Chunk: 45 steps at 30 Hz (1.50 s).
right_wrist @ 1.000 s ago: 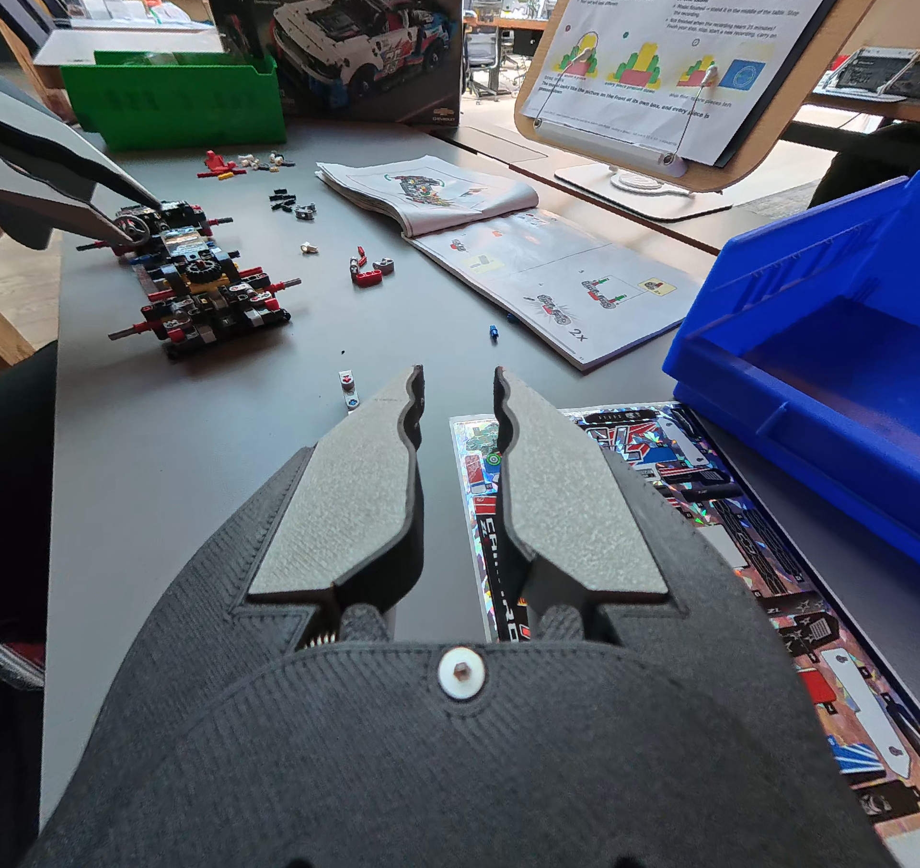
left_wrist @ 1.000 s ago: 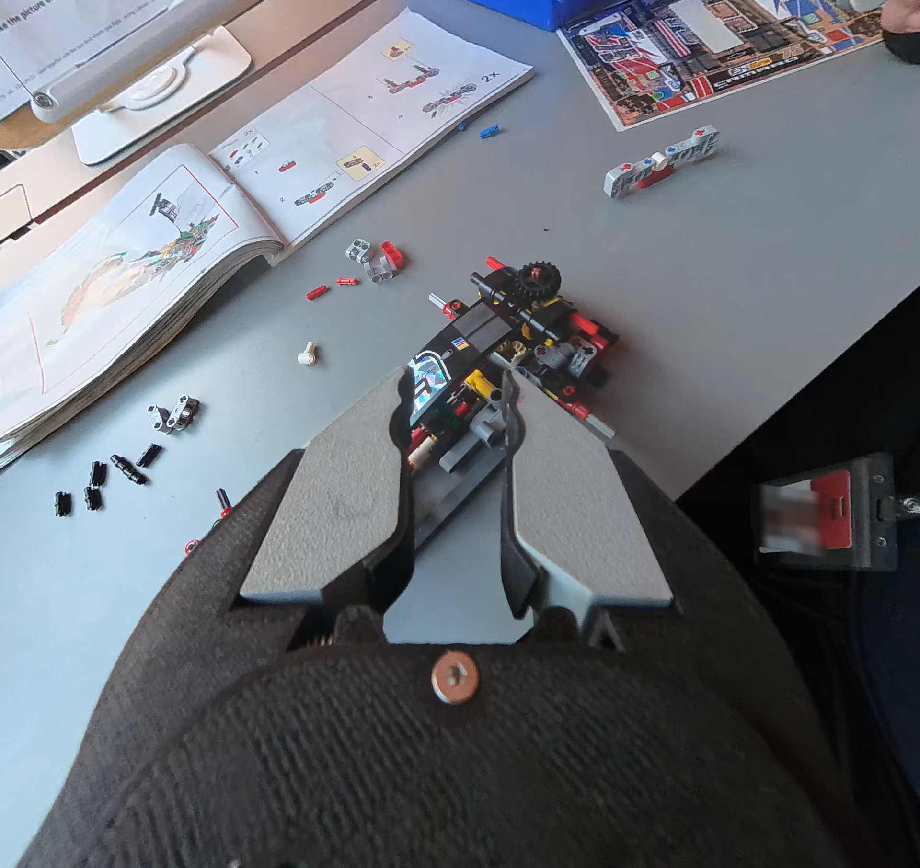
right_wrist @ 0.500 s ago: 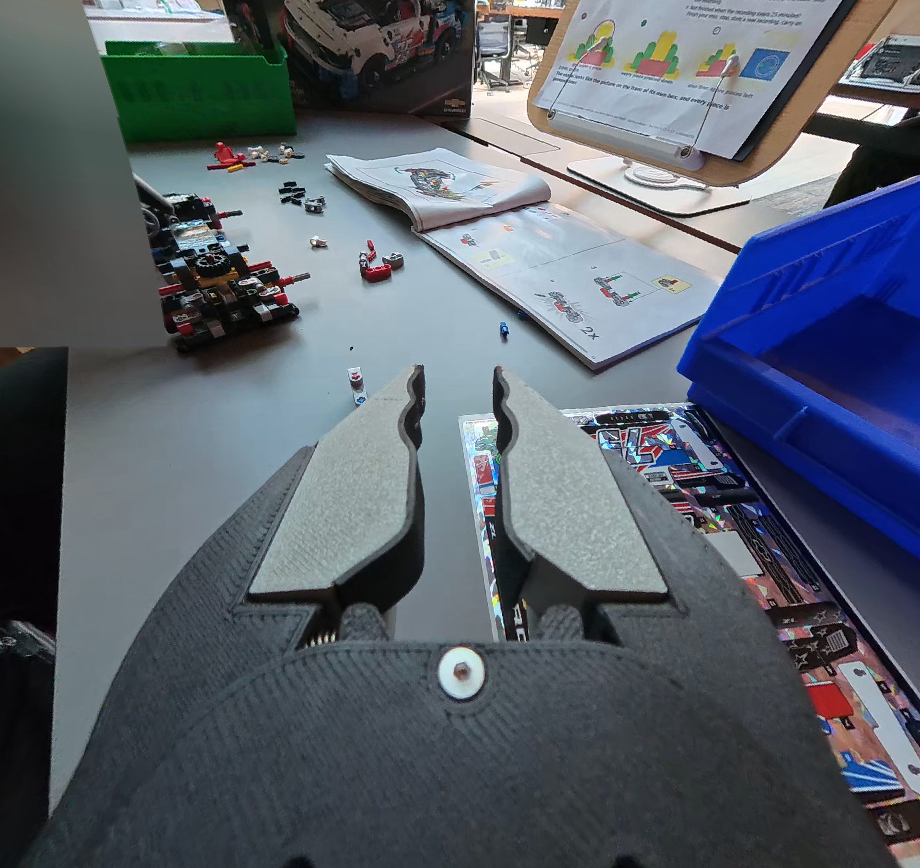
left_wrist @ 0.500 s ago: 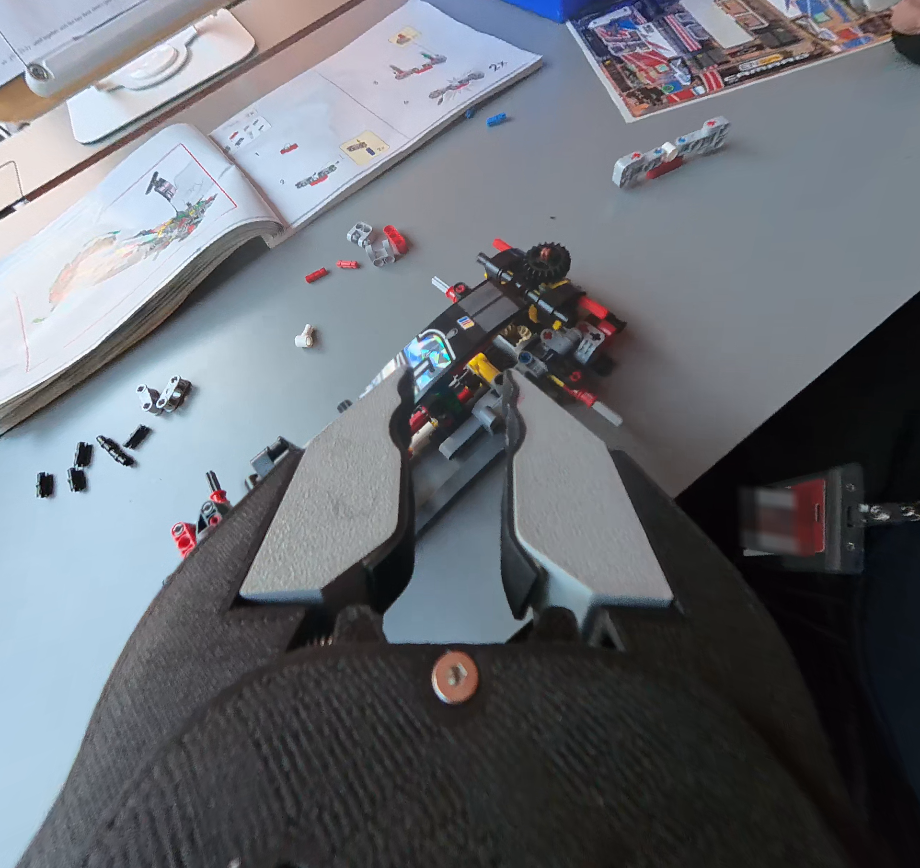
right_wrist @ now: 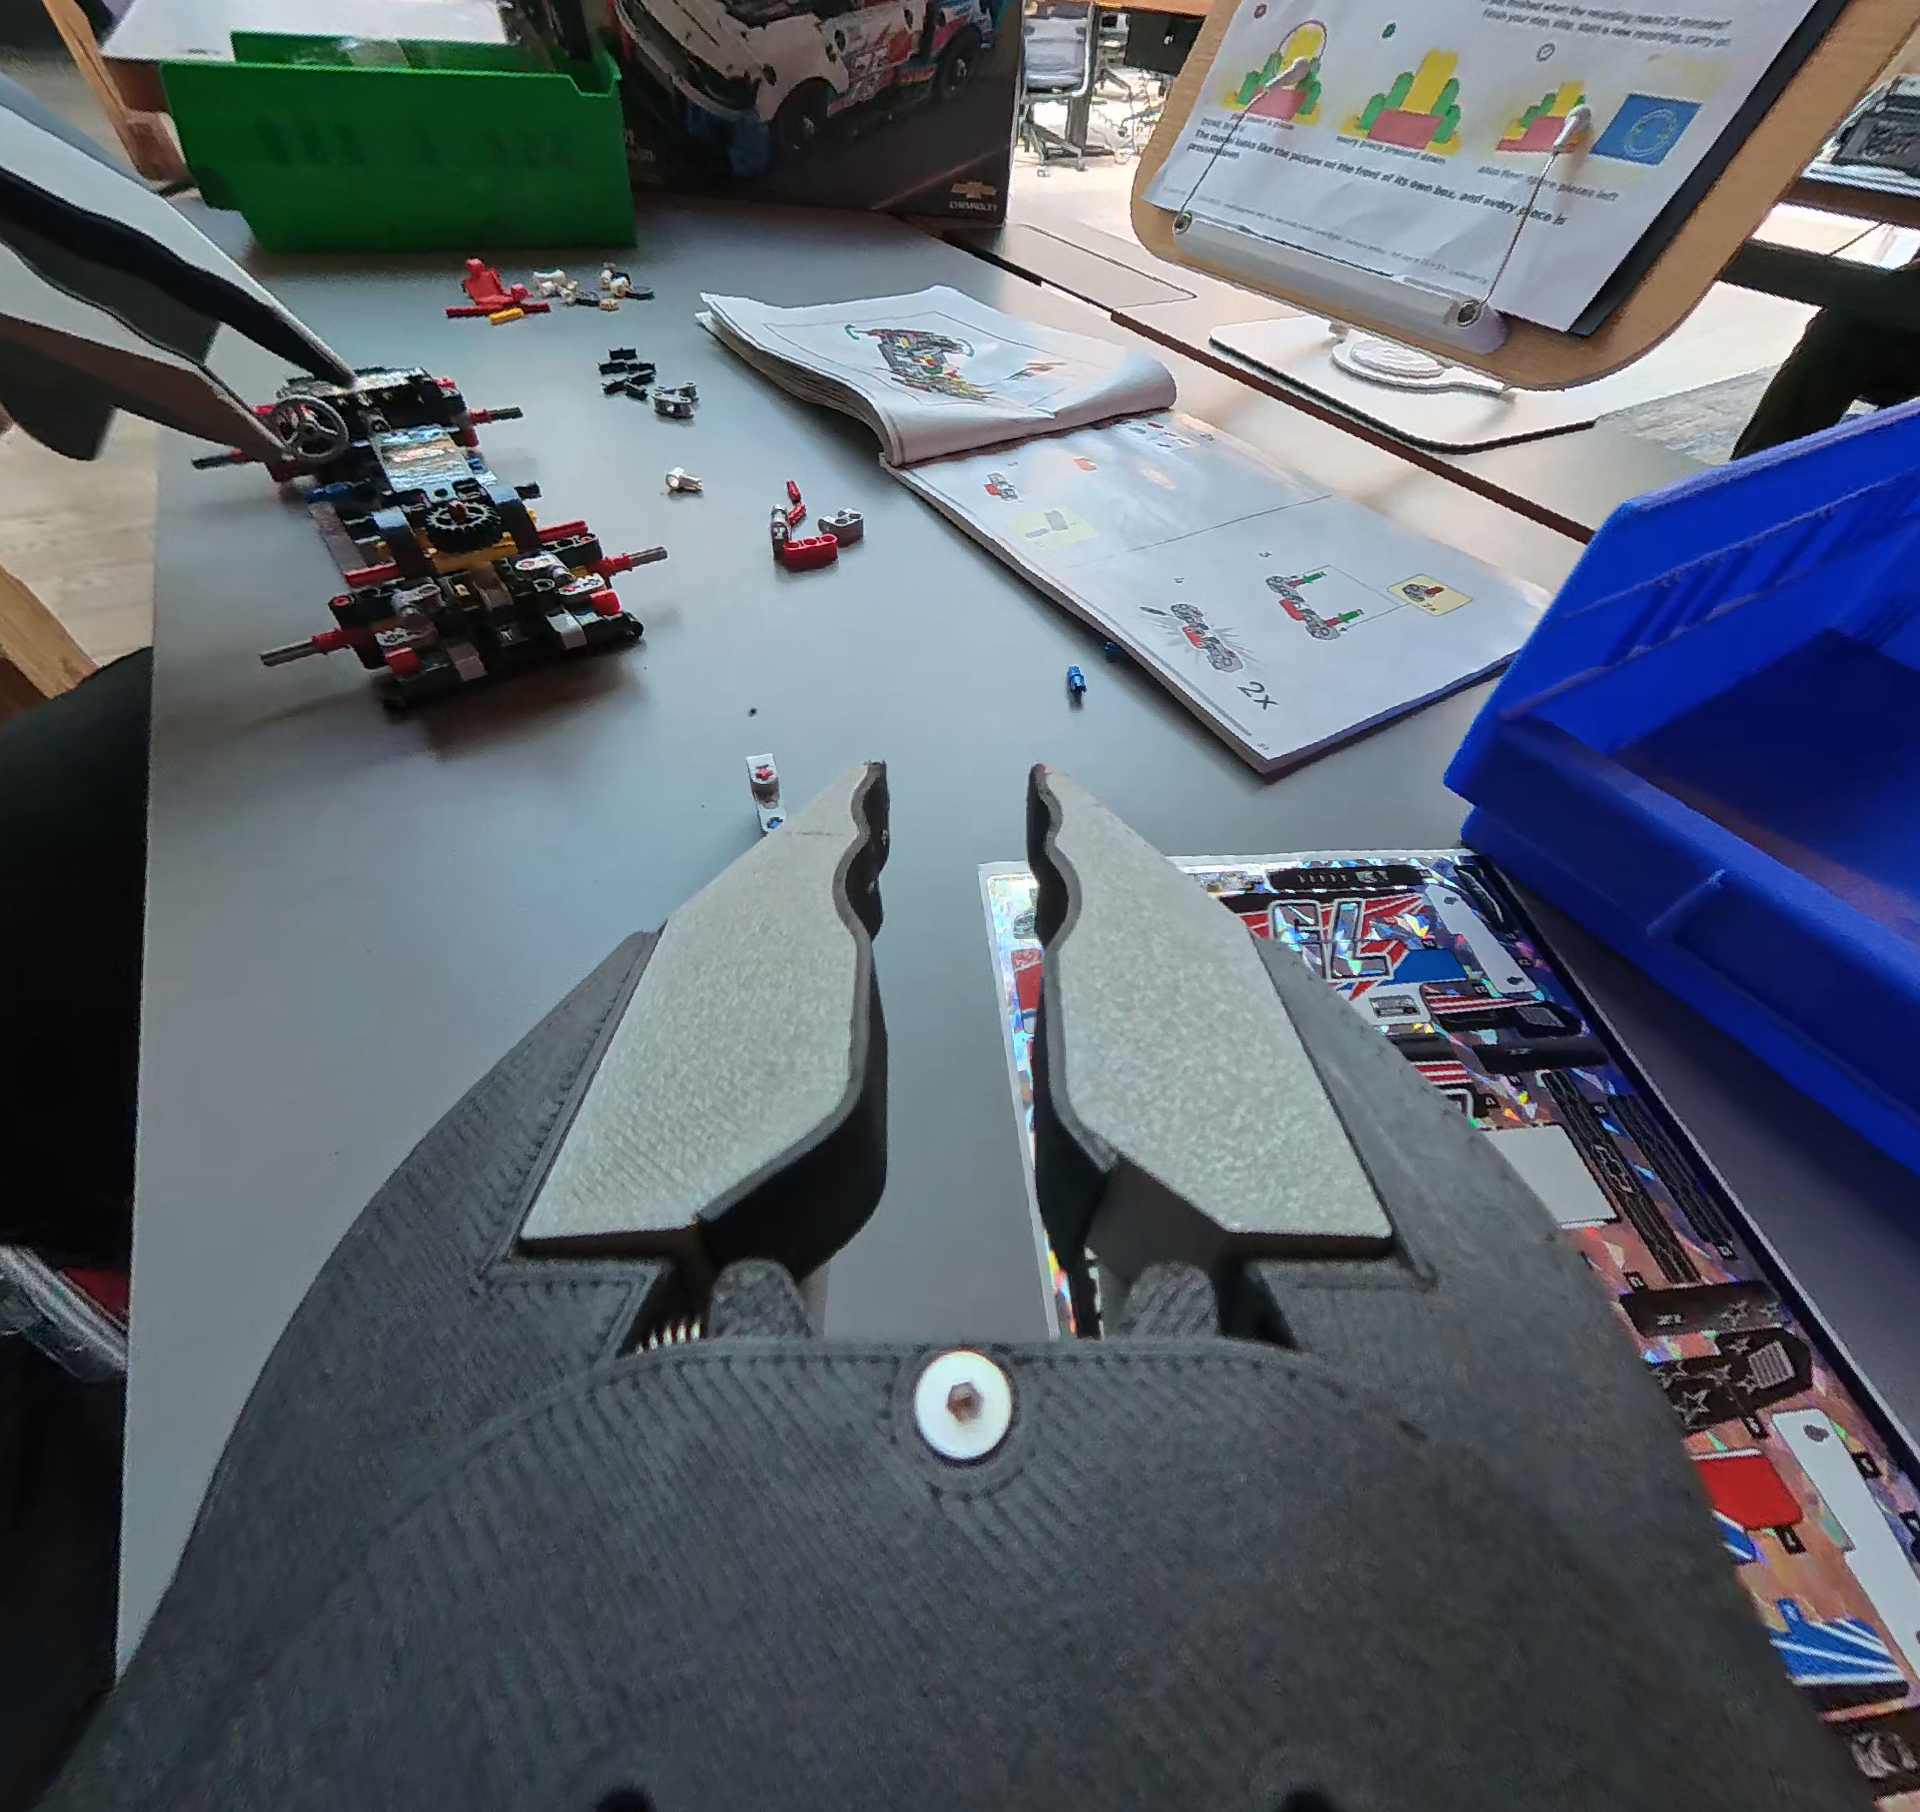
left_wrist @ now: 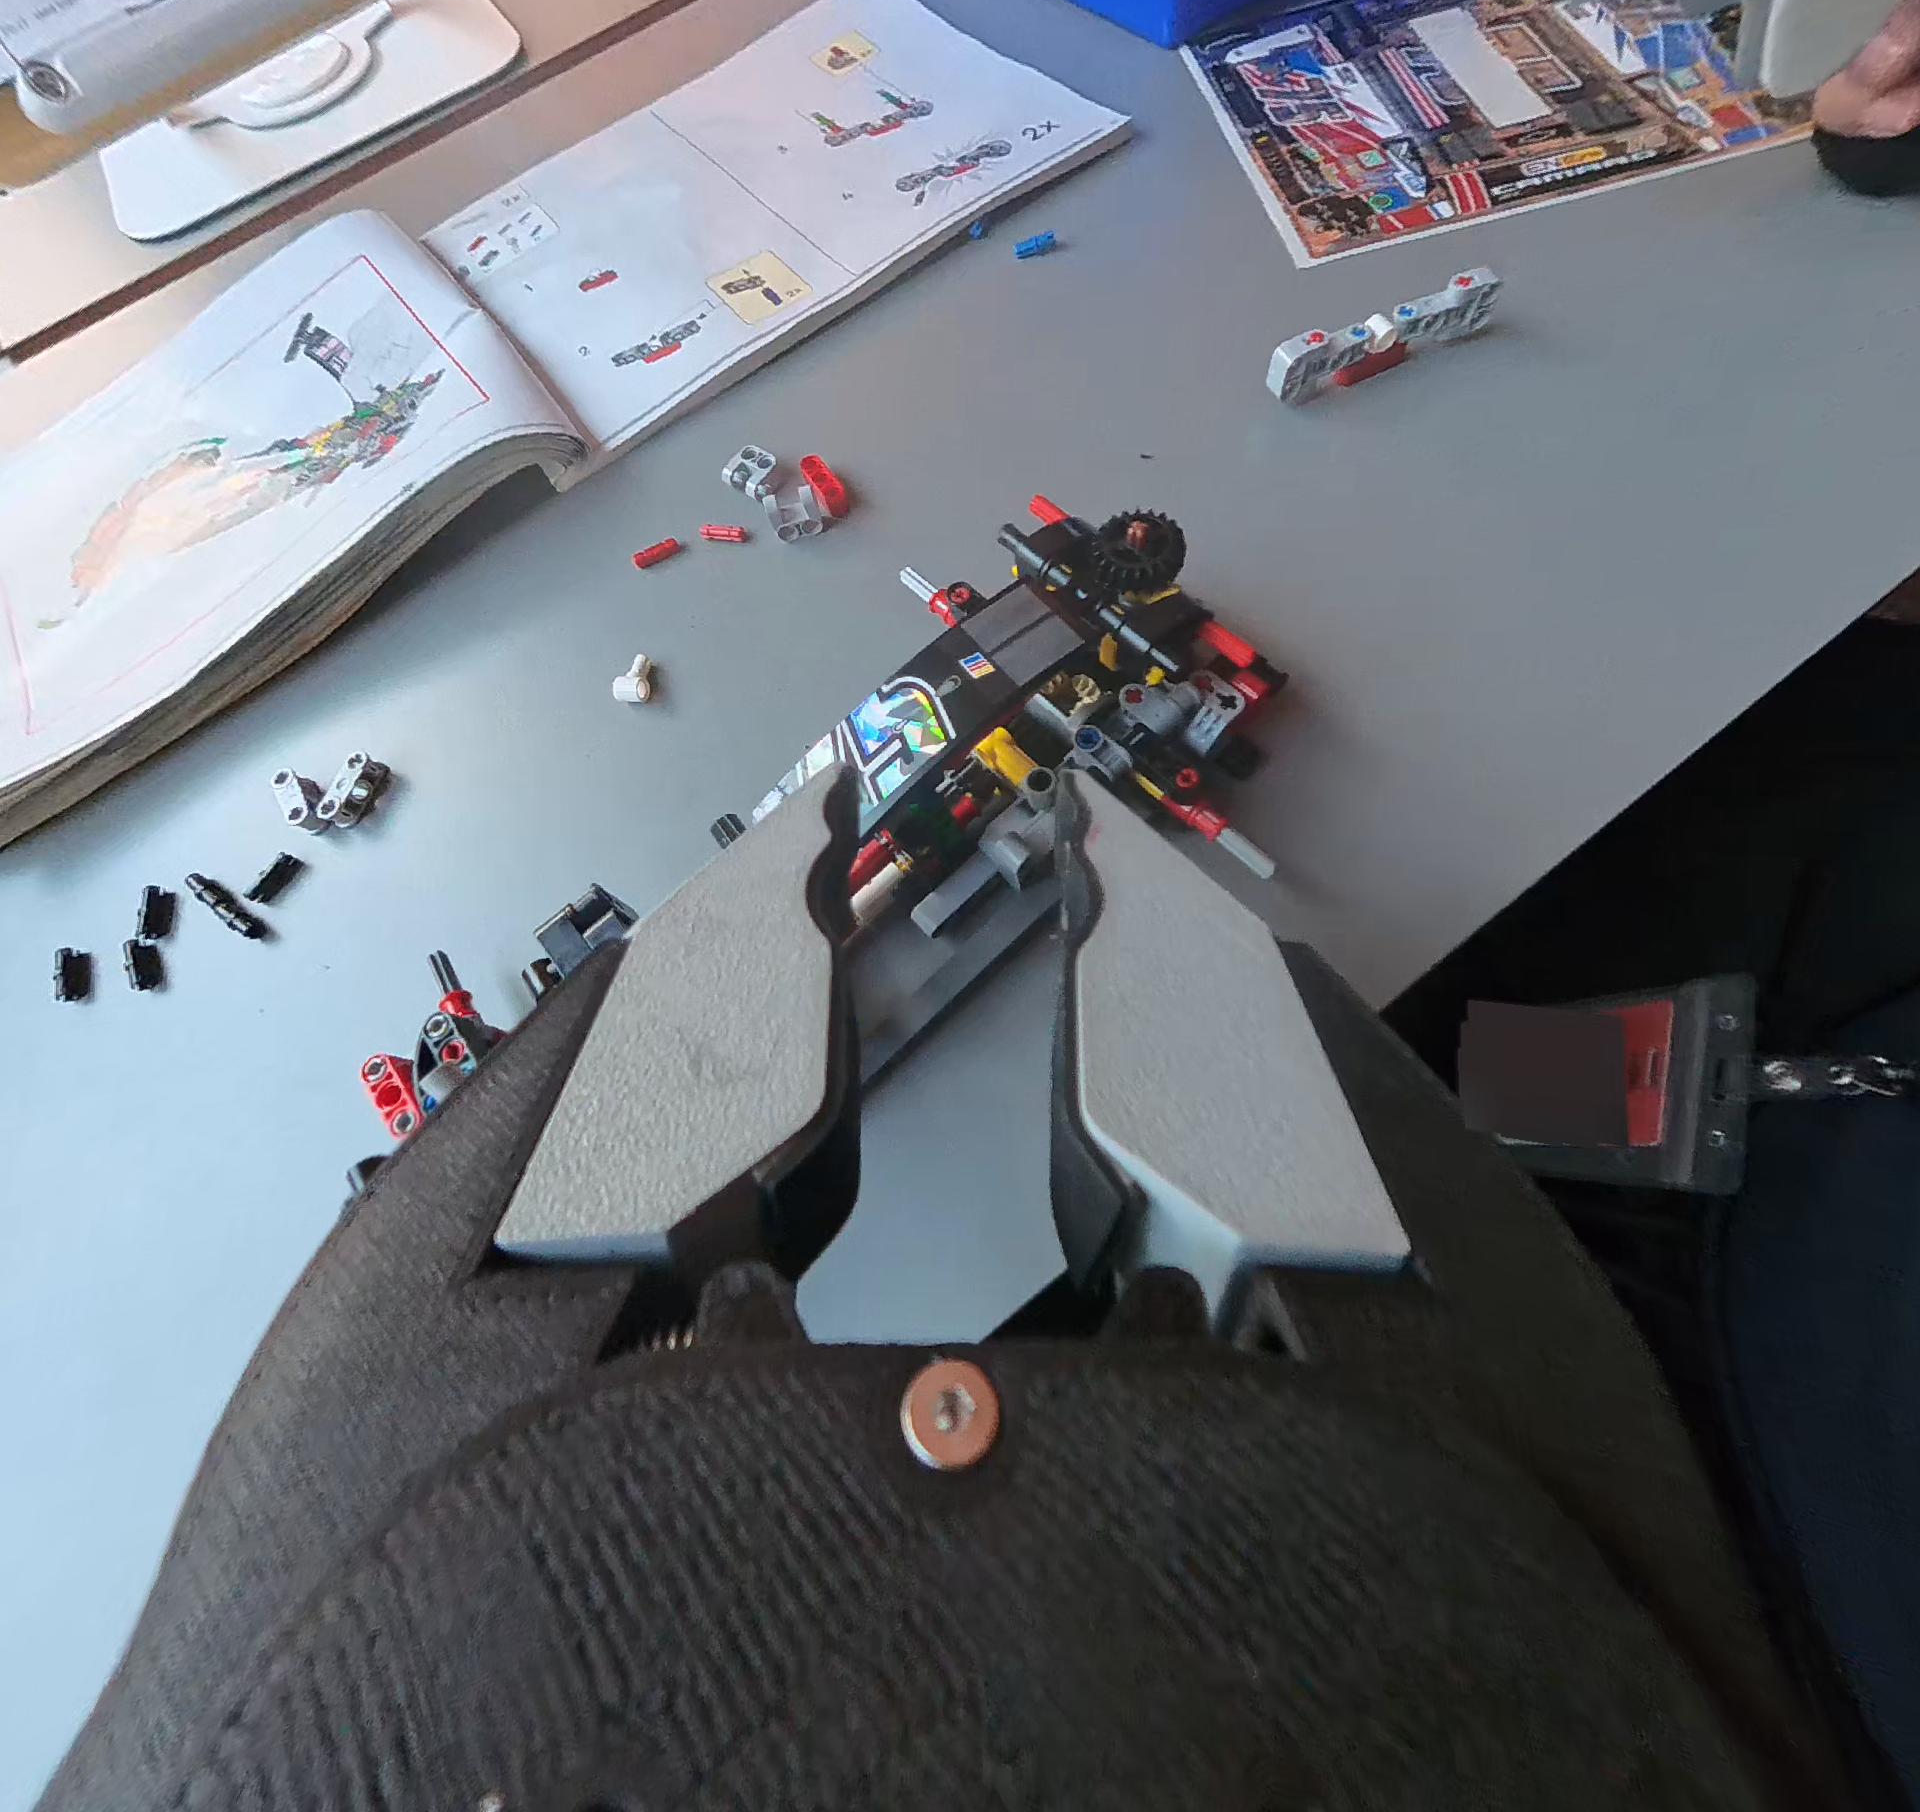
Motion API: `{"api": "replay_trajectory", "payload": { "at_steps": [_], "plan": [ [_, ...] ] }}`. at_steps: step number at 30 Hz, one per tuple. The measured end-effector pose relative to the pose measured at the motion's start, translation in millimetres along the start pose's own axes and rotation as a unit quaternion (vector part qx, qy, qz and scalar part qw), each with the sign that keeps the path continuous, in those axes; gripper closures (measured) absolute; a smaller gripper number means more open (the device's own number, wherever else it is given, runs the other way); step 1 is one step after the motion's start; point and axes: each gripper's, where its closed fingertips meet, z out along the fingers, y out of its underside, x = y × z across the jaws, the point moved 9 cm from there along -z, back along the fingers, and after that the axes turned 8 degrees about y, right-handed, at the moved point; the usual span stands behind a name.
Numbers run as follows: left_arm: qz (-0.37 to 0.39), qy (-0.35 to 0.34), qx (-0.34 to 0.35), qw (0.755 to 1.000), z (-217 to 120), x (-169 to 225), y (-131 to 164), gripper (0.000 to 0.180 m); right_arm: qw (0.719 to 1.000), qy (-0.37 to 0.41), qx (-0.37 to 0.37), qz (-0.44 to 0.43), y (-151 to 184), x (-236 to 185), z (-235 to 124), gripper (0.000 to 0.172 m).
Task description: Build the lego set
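Grey bench [right_wrist: 436,889] carries the brick car chassis [left_wrist: 1049,723] near its edge; left hand-held gripper [left_wrist: 951,806] clamps its rear end, right hand-held gripper [right_wrist: 956,786] hovers apart, empty, beside the sticker sheet [right_wrist: 1455,983]. Steady chassis firmly.

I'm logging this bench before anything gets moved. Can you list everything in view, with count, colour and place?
car chassis model: one, black with red and yellow parts, near table edge, its near end between the left fingers
instruction booklet: one, white, open, far side of table
sticker sheet: one, shiny multicolour, under the right gripper
blue bin: one, beside the sticker sheet
green bin: one, far end
set box: one, dark, upright beside green bin
grey beam assembly: one, grey and red, lying alone
loose pieces: many, black, grey, red, scattered
page stand: one, wooden, holds a printed sheet
table: one, grey
left gripper: around the chassis end
right gripper: open, holding nothing
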Motion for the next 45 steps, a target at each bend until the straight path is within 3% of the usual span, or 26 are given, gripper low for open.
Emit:
{"api": "replay_trajectory", "payload": {
  "at_steps": [12,18,23,28,32,34,39,45],
  "plan": [
    [-0.018,-0.026,-0.028,0.999,-20,6,-10,0.141,0.999,-0.008,-0.025,-0.018,1,-7,8,0.147],
    [0.021,-0.046,-0.040,0.998,-27,-26,-44,0.157,0.999,-0.007,-0.026,-0.018,2,-7,8,0.147],
    [0.027,-0.062,-0.083,0.994,-22,-81,-61,0.159,1.000,-0.007,-0.024,-0.017,2,-7,8,0.148],
    [-0.020,-0.038,-0.150,0.988,-19,-149,-40,0.155,1.000,-0.010,-0.025,-0.016,2,-7,8,0.148],
    [-0.023,-0.033,-0.194,0.980,-10,-189,-13,0.168,0.999,-0.012,-0.028,-0.016,2,-7,9,0.148],
    [-0.022,-0.006,-0.215,0.976,-6,-200,-2,0.177,0.999,-0.012,-0.027,-0.014,2,-7,9,0.148],
    [0.001,0.043,-0.207,0.977,3,-213,0,0.172,0.999,-0.015,-0.031,-0.009,2,-6,9,0.148],
    [0.000,0.044,-0.230,0.972,19,-226,3,0.175,0.999,-0.016,-0.034,-0.009,3,-6,10,0.149]
  ]
}}
